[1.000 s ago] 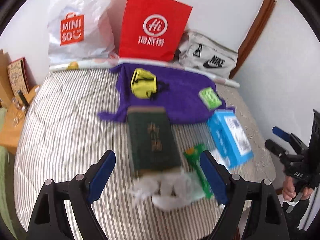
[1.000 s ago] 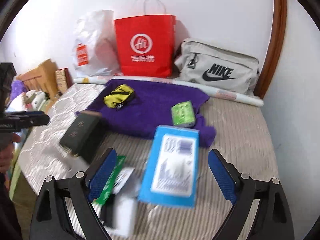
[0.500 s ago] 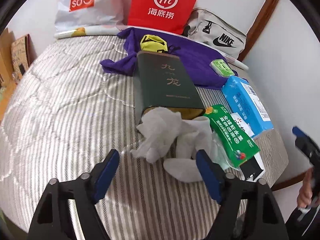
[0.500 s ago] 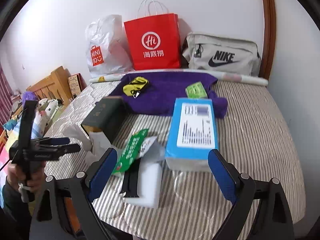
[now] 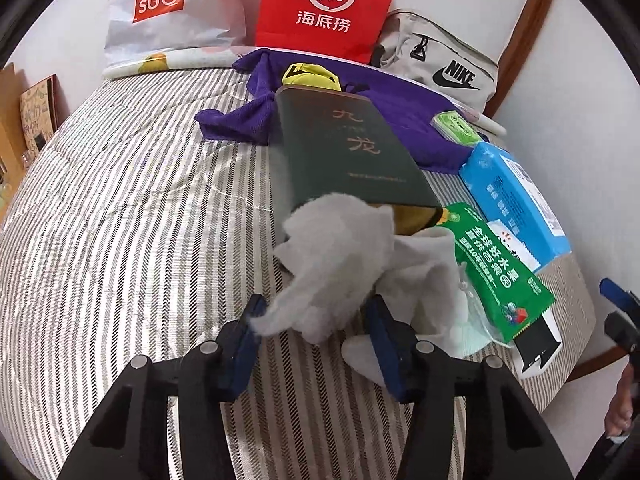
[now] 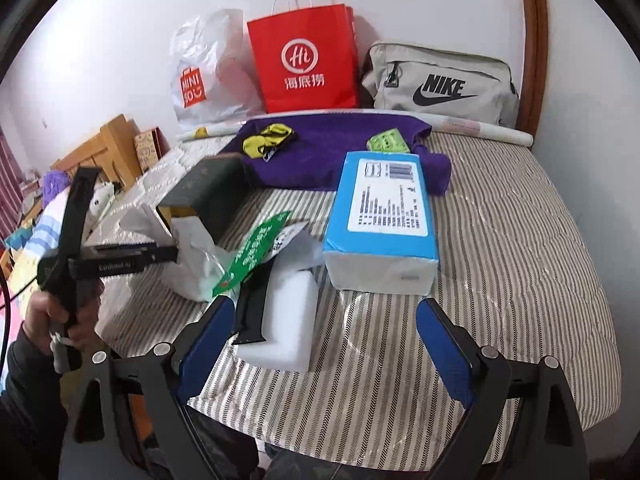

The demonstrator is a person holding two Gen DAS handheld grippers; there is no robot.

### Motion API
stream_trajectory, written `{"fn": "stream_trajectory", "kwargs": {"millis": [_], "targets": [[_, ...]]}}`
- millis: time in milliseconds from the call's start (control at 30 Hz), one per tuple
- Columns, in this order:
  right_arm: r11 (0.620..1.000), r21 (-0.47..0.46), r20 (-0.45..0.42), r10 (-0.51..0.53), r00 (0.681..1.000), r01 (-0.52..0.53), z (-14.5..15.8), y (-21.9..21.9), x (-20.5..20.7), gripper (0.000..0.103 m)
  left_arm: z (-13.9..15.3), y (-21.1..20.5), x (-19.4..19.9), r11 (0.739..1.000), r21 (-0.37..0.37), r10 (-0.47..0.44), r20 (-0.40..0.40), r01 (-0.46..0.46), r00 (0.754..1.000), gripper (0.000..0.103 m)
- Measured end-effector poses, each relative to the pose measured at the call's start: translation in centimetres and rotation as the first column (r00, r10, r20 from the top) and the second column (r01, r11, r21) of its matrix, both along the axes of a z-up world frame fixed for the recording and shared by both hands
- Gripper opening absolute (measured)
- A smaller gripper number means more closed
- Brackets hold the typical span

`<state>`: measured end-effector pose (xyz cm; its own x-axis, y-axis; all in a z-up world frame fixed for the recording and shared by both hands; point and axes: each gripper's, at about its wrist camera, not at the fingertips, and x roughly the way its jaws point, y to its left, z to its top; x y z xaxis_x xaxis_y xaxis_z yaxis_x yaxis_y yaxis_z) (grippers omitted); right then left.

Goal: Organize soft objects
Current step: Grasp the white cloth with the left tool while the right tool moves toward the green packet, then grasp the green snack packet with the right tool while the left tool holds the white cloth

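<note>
Our left gripper (image 5: 316, 316) sits low over the striped quilted mattress (image 5: 120, 216), its blue-padded fingers (image 5: 248, 344) drawn in to a narrow gap around the near corner of a crumpled pale grey cloth (image 5: 332, 260); we cannot tell whether the pads actually press the fabric or merely flank it. That cloth lies bunched against the open end of a dark green rectangular box with gold characters (image 5: 348, 148), which runs back toward a rumpled purple towel (image 5: 236, 120) with a small yellow and black pouch (image 5: 310, 76) on it. Just to the right of the cloth we see a green printed sachet (image 5: 496, 272), and beside that a blue and white soft pack of tissues (image 5: 512, 196), with a little light green packet (image 5: 456, 126) on the towel's right edge. Along the wall stand a white plastic Miniso bag (image 5: 160, 12), a red paper carrier bag (image 5: 328, 4) and a grey Nike pouch (image 5: 444, 68). Our right gripper (image 6: 324, 344) hovers at the mattress's near edge with its fingers spread wide and nothing between them; a white foam block (image 6: 288, 320) with a black strap (image 6: 252, 308) across it lies just ahead of its left finger, and the blue tissue pack stands beyond, between the two fingers in that view.
</note>
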<state>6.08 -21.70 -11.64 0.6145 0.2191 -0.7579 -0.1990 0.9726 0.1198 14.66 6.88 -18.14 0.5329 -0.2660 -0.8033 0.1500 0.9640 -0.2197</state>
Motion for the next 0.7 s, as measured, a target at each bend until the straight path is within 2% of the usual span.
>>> {"fn": "stream_trajectory", "kwargs": {"millis": [100, 233, 467, 533, 700], "targets": [[1.0, 0.019, -0.026, 0.009, 1.0, -0.008, -0.8, 0.3, 0.2, 0.092, -0.1, -0.2, 0.4, 1.0, 0.016, 0.0, 0.011, 0.0, 1.0, 0.019], [1.0, 0.009, -0.052, 0.023, 0.998, -0.022, -1.6, 1.0, 0.2, 0.092, 0.0, 0.9, 0.4, 0.999, -0.053, 0.009, -0.01, -0.009, 1.0, 0.019], [1.0, 0.007, -0.078, 0.023, 0.997, -0.023, -2.8, 1.7, 0.8, 0.091, 0.4, 1.5, -0.7, 0.998, 0.03, 0.053, -0.009, -0.053, 0.999, 0.019], [0.999, 0.021, -0.071, 0.03, 0.997, -0.028, -2.7, 1.9, 1.0, 0.087, 0.0, 1.4, -0.5, 0.998, 0.03, 0.051, -0.021, -0.05, 0.998, 0.019], [0.997, -0.001, -0.02, 0.075, 0.997, -0.075, -1.8, 3.7, 1.6, 0.084, -0.2, 1.5, -0.3, 0.999, 0.005, 0.052, -0.027, -0.051, 0.998, 0.019]]}}
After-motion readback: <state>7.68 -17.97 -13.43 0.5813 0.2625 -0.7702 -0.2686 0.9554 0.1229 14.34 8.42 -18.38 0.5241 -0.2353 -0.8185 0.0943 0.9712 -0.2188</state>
